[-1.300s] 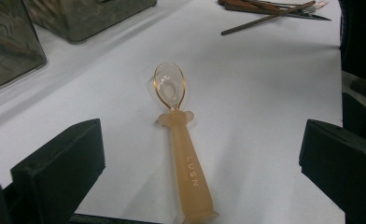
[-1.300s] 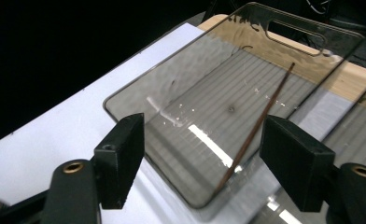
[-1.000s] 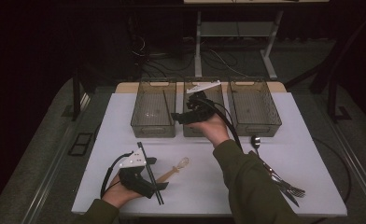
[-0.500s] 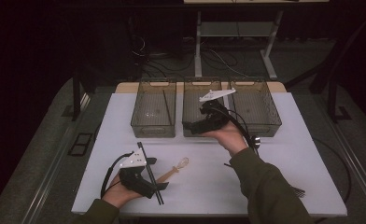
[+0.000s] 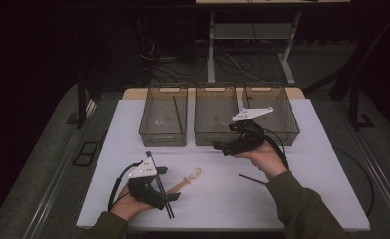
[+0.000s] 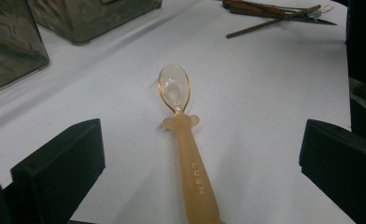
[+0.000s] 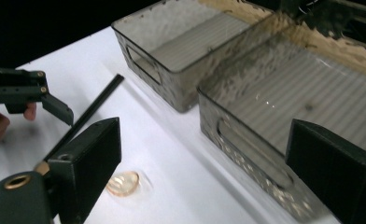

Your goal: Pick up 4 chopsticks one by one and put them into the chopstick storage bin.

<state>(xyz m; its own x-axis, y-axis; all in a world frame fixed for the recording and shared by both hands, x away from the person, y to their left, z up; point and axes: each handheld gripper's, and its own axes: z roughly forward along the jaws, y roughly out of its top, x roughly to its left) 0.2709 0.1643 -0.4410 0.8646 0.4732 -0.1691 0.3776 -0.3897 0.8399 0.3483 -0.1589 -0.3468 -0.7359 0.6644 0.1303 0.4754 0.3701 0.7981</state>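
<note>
High view: the spoon (image 5: 187, 181) is lying on the white table (image 5: 302, 199), and the left gripper (image 5: 169, 190), jaws spread, is being lined up astride its handle for pinching. The right gripper (image 5: 218, 146), jaws just opened and holding nothing, is being carried past the bins (image 5: 216, 115).

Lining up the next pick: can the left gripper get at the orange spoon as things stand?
Probably yes. The left gripper sits open with the orange spoon lying flat on the white table, its handle running between the jaws; nothing lies across it.
</note>
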